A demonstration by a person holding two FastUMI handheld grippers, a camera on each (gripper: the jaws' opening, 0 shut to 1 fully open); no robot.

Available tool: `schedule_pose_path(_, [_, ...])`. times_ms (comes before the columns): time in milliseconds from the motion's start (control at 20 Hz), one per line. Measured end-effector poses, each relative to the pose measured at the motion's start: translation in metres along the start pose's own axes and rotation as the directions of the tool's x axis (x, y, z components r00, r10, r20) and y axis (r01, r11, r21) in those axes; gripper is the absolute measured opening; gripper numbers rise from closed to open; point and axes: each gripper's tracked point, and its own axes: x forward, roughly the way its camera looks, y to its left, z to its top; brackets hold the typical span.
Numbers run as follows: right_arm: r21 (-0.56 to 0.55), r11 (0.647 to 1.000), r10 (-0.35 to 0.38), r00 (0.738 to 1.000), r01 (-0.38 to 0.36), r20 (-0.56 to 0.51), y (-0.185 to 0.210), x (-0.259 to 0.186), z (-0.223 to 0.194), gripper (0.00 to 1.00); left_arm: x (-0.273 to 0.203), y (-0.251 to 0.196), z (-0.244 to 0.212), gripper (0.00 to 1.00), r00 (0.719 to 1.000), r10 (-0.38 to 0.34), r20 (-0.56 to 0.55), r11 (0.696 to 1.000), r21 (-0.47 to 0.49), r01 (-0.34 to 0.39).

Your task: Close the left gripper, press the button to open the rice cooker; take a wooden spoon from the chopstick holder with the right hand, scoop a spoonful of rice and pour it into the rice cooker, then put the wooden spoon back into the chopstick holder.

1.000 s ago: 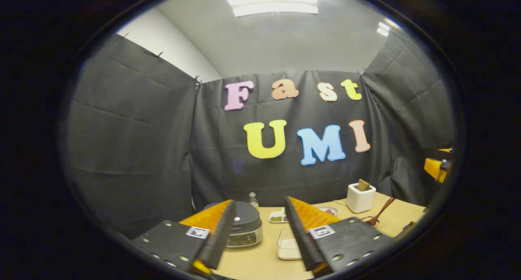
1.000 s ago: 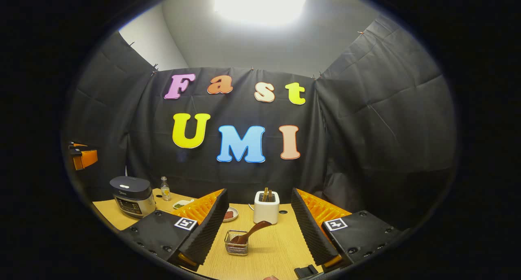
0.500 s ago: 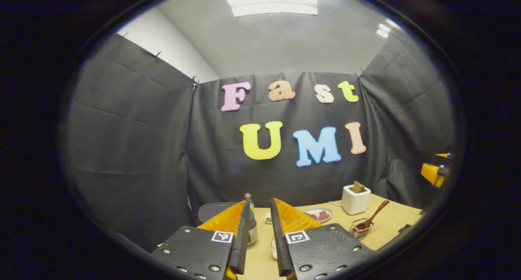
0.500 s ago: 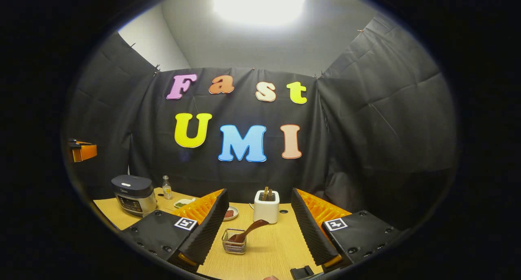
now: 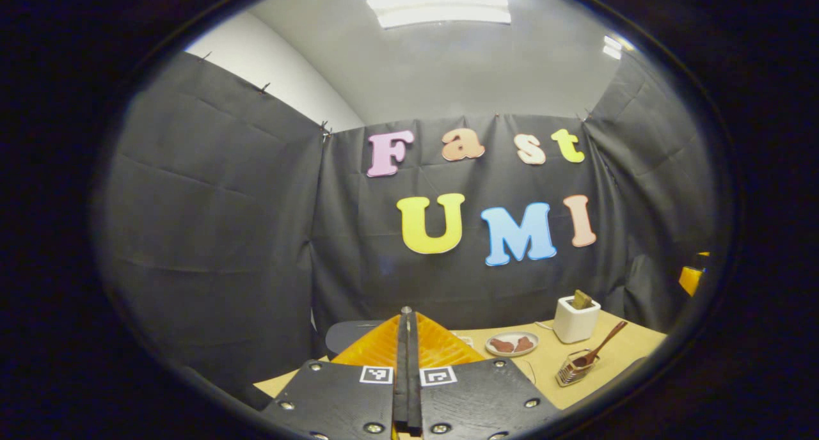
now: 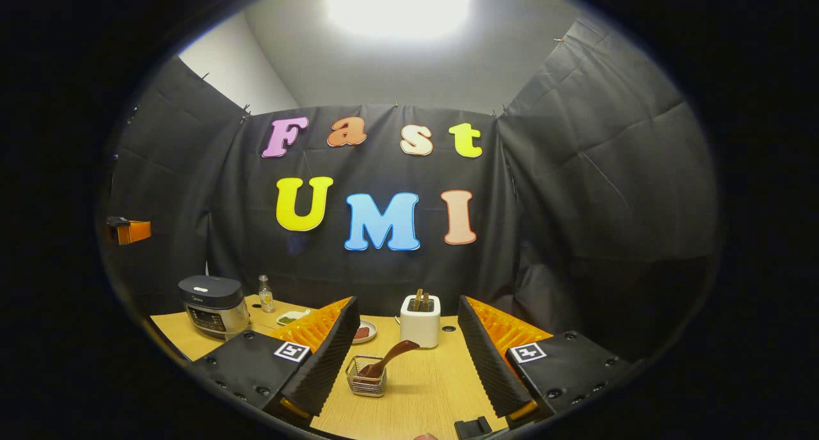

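Left gripper view. The left gripper (image 5: 407,322) has its jaws pressed fully together with nothing between them, the form the task asks for before the press. The dark lid of the cooker (image 5: 349,335) shows just behind the fingers, near the table's (image 5: 614,350) far-left corner, its button hidden by them. Further right stand a plate (image 5: 511,344), the white holder (image 5: 576,320) near the far edge, and a wire basket (image 5: 574,369) with a spoon (image 5: 603,346) leaning out of it. To press well, the joined tips would best come down squarely over the button on the lid, with a short straight push; since the fingers mask the target, the approach wants to be slow, and a slanted push might slide off the lid or shove the cooker.

Right gripper view. The right gripper (image 6: 408,331) is held over the near edge, jaws wide apart and empty. Between its fingers lie the basket (image 6: 366,382) with the spoon (image 6: 391,357) and, beyond it, the holder (image 6: 420,320) with wooden handles standing up in it. The cooker (image 6: 214,305), lid down, sits at the far-left corner beside a small bottle (image 6: 264,294). The other gripper's body (image 6: 131,231) shows at the left. This hand is well placed to wait; it need not move until the lid springs up.
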Motion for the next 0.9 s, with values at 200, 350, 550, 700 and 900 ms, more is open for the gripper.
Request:
schedule_pose_path(200, [-0.017,1.0,-0.025,1.0,0.025,0.011,0.003,0.006,0.002,0.97,0.041,0.031,-0.006,0.01,1.0,0.026,-0.003,0.999,-0.021,-0.026])
schedule_pose_path(350, [-0.014,0.998,-0.063,0.998,0.063,0.007,0.009,0.009,0.003,0.97,0.074,0.044,-0.019,0.01,1.0,0.01,-0.018,0.999,-0.037,-0.011])
schedule_pose_path(550, [-0.037,0.994,-0.1,0.995,0.101,0.015,0.018,0.019,0.006,0.97,0.116,0.054,-0.042,0.0,0.998,-0.013,-0.055,0.998,-0.057,0.009])
schedule_pose_path(700, [-0.041,0.991,-0.126,0.992,0.127,0.008,0.023,0.024,0.006,0.98,0.143,0.058,-0.063,0.01,0.996,-0.025,-0.084,0.998,-0.054,0.021])
schedule_pose_path(900, [-0.051,0.987,-0.153,0.988,0.152,-0.007,0.029,0.036,0.0,0.97,0.174,0.062,-0.096,0.01,0.99,-0.037,-0.133,0.998,-0.058,0.03])
